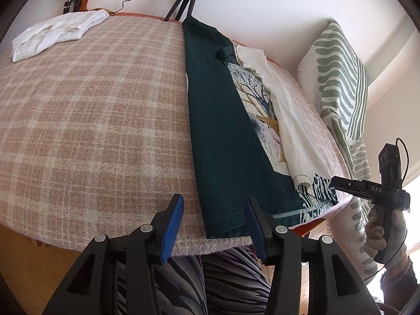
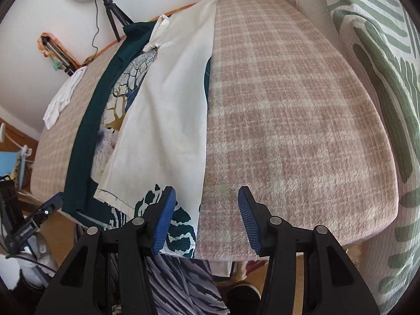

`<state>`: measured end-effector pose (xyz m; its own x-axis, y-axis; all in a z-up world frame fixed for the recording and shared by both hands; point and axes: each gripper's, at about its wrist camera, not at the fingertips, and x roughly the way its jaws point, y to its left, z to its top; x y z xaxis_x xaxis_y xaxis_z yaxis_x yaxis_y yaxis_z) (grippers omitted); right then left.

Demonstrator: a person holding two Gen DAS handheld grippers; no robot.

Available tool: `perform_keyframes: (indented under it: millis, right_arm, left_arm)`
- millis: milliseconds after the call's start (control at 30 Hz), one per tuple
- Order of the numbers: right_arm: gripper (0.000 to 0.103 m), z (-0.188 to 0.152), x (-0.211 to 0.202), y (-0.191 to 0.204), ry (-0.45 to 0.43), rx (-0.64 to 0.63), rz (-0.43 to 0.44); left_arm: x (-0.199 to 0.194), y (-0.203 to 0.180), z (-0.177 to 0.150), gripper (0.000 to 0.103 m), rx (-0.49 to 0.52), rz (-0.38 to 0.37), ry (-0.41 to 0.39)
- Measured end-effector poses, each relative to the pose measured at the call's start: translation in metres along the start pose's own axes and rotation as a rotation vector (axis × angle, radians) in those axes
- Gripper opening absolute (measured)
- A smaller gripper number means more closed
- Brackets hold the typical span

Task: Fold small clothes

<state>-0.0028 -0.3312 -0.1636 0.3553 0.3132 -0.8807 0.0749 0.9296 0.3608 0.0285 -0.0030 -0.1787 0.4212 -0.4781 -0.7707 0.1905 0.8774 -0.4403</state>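
Lying lengthwise on the plaid table (image 1: 92, 110): garment (image 1: 225, 136), green and cream sides folded inward (printed middle showing). Left gripper (image 1: 214, 227) and right gripper (image 2: 206, 219) both spread, holding nothing, at its near hem.

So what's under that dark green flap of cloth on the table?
Under the dark green flap lies the printed garment, tree pattern showing beside it, on the checked blanket. How far the print runs beneath is hidden.
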Motion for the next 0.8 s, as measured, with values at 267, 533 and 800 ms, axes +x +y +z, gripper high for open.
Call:
perform_keyframes:
  millis: [267,533,800]
  right_arm:
    - [0.045,-0.017,0.004,0.015,0.012,-0.03,0.077]
    - [0.0,-0.017,-0.007,0.008,0.005,-0.059,0.076]
    - [0.007,-0.021,-0.021,0.004,-0.045,-0.083,-0.045]
  left_arm:
    - [0.008,0.004,0.003,0.019,-0.043,-0.02,0.015]
    - [-0.002,0.001,0.005,0.0,-0.013,0.009,-0.031]
    - [-0.003,-0.005,0.004,0.014,0.029,0.03,-0.026]
